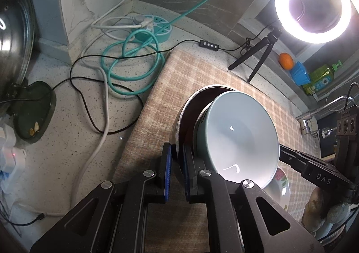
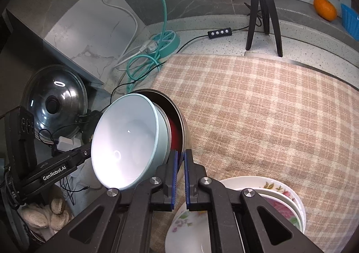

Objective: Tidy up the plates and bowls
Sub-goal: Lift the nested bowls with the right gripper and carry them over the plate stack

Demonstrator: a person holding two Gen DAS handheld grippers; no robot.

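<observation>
**Left wrist and right wrist: metal bowl gripped from both sides**

Left wrist view: left gripper [image 1: 177, 152] closed on the rim of the metal bowl [image 1: 181, 116], blue pads pinching the steel edge from inside and outside. Pale blue bowl [image 1: 242, 138] nested inside the metal bowl, both tilted, held above the checked cloth [image 1: 193, 78]. Right gripper [image 1: 287, 156] seen at the far rim, fingertips hidden behind the blue bowl.

Right wrist view: right gripper [image 2: 180, 158] closed likewise on the opposite rim of the metal bowl [image 2: 179, 118], red interior visible behind the pale blue bowl [image 2: 125, 143]. Left gripper [image 2: 83, 154] reaching in from the left, tips hidden.

Open room: wide bare stretch of checked cloth [image 2: 258, 107] beyond and to the right of the bowls. Cloth edge bordered by the speckled counter [image 1: 67, 141] with loose cables [image 1: 132, 60].

Shown only in right wrist view: stack of floral plates [image 2: 280, 194] near the lower edge, glass pot lid [image 2: 53, 100] at left. Shown only in left wrist view: lit ring light [image 1: 314, 2].
</observation>
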